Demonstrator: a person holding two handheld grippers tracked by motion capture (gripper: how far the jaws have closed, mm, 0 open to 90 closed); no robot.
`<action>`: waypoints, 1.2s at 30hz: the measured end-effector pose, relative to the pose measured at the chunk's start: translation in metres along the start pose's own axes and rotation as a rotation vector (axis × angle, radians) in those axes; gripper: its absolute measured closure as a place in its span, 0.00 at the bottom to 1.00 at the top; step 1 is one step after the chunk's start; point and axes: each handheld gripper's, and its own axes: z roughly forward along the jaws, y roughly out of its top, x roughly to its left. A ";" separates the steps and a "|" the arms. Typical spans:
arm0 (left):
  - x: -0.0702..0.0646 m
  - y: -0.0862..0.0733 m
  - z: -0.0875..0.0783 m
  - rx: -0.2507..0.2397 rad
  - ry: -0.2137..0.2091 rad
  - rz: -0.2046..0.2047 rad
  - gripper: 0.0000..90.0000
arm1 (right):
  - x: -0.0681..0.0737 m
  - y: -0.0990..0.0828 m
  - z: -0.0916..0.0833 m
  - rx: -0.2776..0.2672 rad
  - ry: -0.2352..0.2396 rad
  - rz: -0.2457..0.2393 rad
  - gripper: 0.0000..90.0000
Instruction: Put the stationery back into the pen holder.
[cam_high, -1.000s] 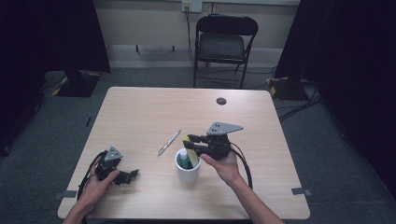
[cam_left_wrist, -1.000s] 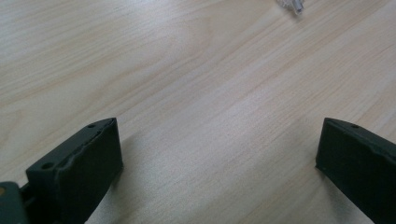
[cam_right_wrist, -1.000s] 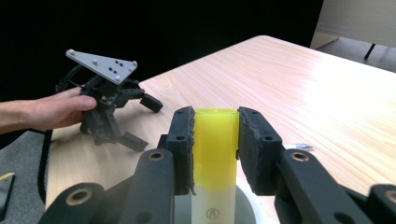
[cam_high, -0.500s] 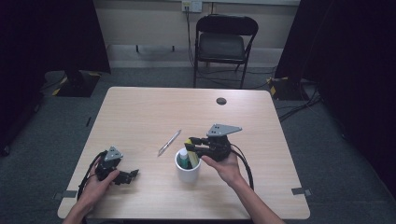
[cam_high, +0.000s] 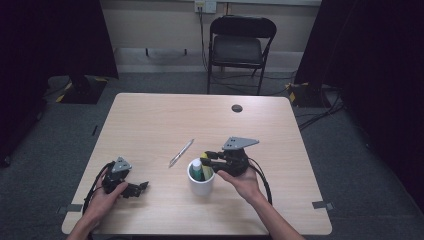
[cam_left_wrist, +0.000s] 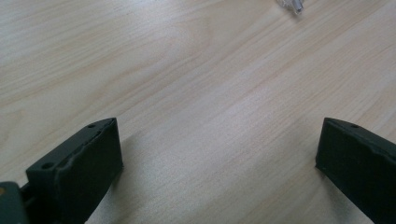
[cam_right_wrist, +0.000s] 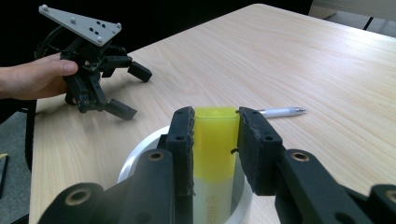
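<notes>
Clamped by the right gripper (cam_right_wrist: 215, 140): a yellow-capped marker (cam_right_wrist: 215, 140), pinched between both black pads, upright, its lower end down inside the white cup (cam_high: 200, 178); same grip seen from above, right gripper (cam_high: 206, 159) held just right of the cup with the jaws reaching over the rim

Spread wide and holding nothing, the left gripper (cam_high: 140, 188), low over the near left part of the table, jaws pointing right, bare wood between them in the left gripper view

Underneath, a light wooden table (cam_high: 155, 120) with fine grain, set on grey carpet; dark curtains at both sides, a pale wall at the far end, a black folding chair (cam_high: 240, 47) beyond the far edge

Inside the cup, beside the yellow one, a second marker with a green body (cam_high: 197, 169)

Just left and far of the cup, a silver pen (cam_high: 181, 152) lying at a slant, well apart from the left gripper; near the far edge, a small dark round disc (cam_high: 237, 108)

Between the two grippers, open tabletop
</notes>
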 end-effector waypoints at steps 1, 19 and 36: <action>0.000 0.000 0.000 0.000 0.000 0.000 0.00 | 0.000 0.000 0.000 -0.002 0.000 -0.001 0.75; 0.000 0.000 0.000 0.001 -0.001 0.000 0.00 | -0.002 -0.002 0.000 0.004 -0.008 0.012 0.66; 0.000 0.000 0.000 0.001 -0.001 0.001 0.00 | -0.006 0.003 -0.009 -0.022 -0.033 0.029 0.53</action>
